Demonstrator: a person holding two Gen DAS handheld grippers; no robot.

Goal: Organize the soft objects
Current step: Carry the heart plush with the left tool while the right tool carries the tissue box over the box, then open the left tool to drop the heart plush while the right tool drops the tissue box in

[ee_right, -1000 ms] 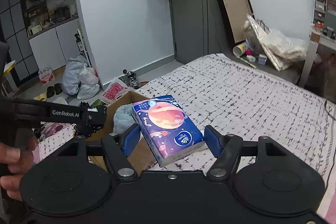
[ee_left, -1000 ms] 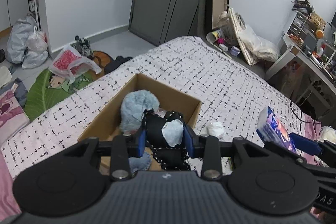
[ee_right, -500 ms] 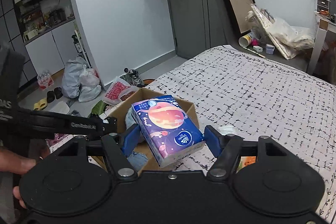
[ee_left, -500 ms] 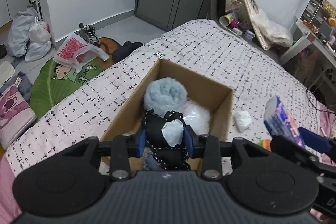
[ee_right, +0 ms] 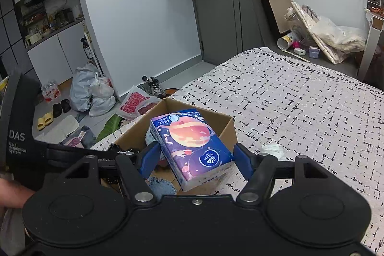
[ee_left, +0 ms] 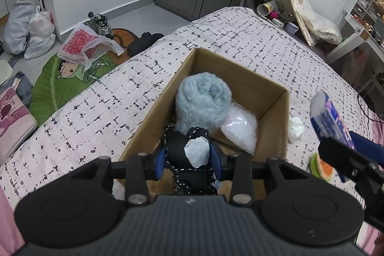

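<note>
Tongs [ee_left: 189, 156] on the left hand squeeze a black pouch [ee_left: 186, 152] with a white patch, right over the near end of the cardboard box [ee_left: 276, 133] on the bed [ee_left: 120, 100]. Inside the box, at 12 o'clock from the pouch, sits a fluffy blue roll [ee_left: 202, 101], with a white bag [ee_left: 240, 130] at 2 o'clock. Best to go low into the bare near corner, then let go.

Right-hand tongs [ee_right: 194, 158] hold a tissue pack [ee_right: 192, 144] above the box [ee_right: 225, 128]. It should wait its turn.

Even soft indoor light, sharp focus, strong fisheye bending at edges.
</note>
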